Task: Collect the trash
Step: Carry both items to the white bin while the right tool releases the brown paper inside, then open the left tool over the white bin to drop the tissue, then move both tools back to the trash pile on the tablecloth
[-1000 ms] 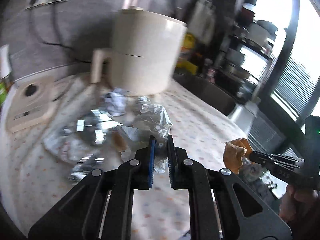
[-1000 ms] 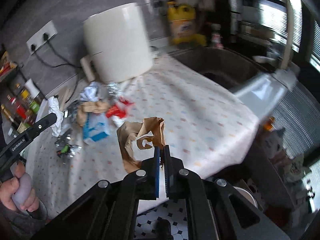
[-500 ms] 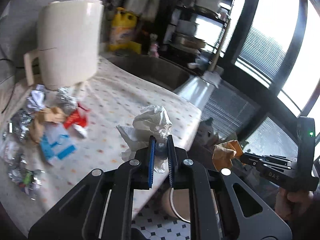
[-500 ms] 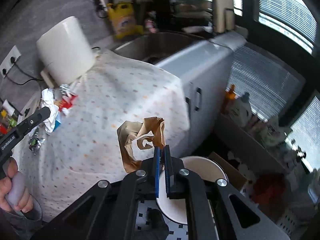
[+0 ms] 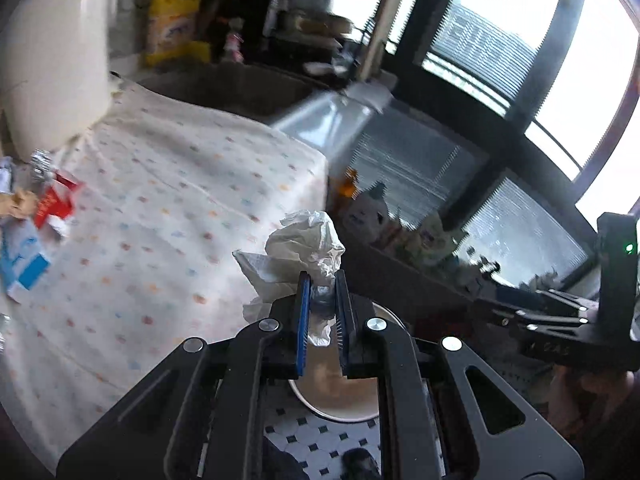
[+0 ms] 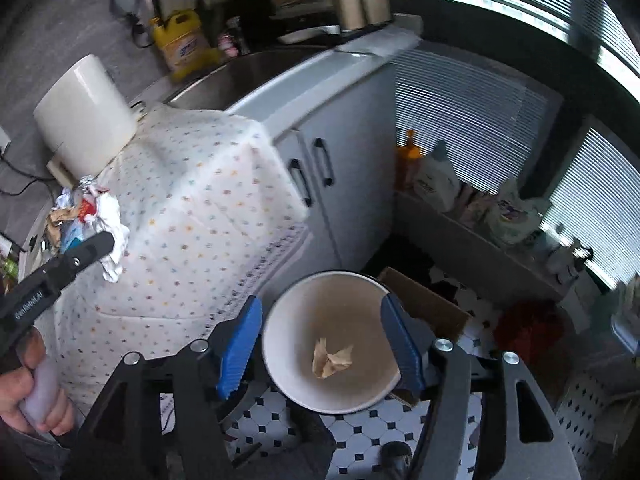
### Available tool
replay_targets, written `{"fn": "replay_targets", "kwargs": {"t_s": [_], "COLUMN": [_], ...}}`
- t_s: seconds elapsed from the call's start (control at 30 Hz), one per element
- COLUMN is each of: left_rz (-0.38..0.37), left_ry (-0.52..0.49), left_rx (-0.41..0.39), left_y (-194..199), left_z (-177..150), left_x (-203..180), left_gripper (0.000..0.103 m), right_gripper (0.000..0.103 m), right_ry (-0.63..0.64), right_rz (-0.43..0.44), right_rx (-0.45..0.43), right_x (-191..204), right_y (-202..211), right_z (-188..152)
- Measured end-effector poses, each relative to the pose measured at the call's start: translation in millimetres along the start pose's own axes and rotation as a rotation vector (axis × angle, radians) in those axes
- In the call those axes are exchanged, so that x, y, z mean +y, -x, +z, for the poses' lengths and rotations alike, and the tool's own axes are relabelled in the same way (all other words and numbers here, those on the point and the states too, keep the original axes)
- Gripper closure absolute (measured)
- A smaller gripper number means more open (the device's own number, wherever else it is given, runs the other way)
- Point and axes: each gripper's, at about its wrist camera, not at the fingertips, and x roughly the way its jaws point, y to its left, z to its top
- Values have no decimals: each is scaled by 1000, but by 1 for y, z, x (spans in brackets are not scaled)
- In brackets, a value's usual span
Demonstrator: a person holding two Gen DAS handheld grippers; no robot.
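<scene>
My left gripper [image 5: 321, 312] is shut on a crumpled white tissue [image 5: 298, 250] and holds it past the table's edge, above the white round bin [image 5: 340, 404] on the floor. My right gripper [image 6: 322, 344] is open and empty, straddling the bin [image 6: 280, 328] from above. A crumpled brown paper [image 6: 332, 360] lies in the bin's bottom. The left gripper [image 6: 102, 244] with its tissue [image 6: 114, 228] also shows at the left of the right wrist view. More trash [image 5: 36, 216] lies on the table's far left.
A dotted cloth covers the table [image 6: 192, 208]. A white appliance [image 6: 82, 116] stands at its back. A sink [image 6: 248, 68], yellow jug [image 6: 182, 46] and white cabinet [image 6: 340, 152] lie beyond. A cardboard box [image 6: 424, 308] and a shelf of bottles [image 6: 472, 196] stand by the bin.
My right gripper moved over the bin, opened and dropped the brown paper in. My left gripper carried the tissue off the table toward the bin.
</scene>
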Motion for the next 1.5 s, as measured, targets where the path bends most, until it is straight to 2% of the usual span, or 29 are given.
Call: {"fn": "replay_targets", "kwargs": {"t_s": [0.23,0.43,0.5,0.53,0.57,0.6,0.77,0.9,1.1,1.23,1.5], "left_rz": [-69,-99,-113,-116,-115,-118,-78,-37,59,130,256], "left_ry": [-32,-47,-45,-41,-29,-22,25,67,129,171,255], "left_rx": [54,82,89,88,77,58,-1,-42,-105,-149,-215], "left_y": [-27,-44,-49,-51,-50,-48,-34,-16,21,48,99], "left_z": [-14,-22,-25,-25,-25,-24,-18,-16,-17,-18,-26], "left_x": [-46,-79,-86,-88,-90,-91,-89,-76,-44,-18,38], "left_gripper": [90,89,81,63,40,33,28,19,10,8,7], "right_gripper": [35,35,35,35,35,34,34,30,18,9,8], "right_ry": [-59,-84,-81,-79,-74,-71,-39,1,76,121,220], "right_rz": [-78,-117,-126,-128,-128,-130,-118,-83,-5,49,156], "right_rx": [-19,-29,-34,-34,-35,-35,-46,-69,-101,-121,-127], "right_x": [-52,-89,-98,-102,-105,-107,-114,-104,-65,-32,46], "right_y": [26,46,52,54,56,58,64,68,64,59,42], "right_z": [-14,-24,-27,-28,-29,-30,-27,-17,3,16,38]}}
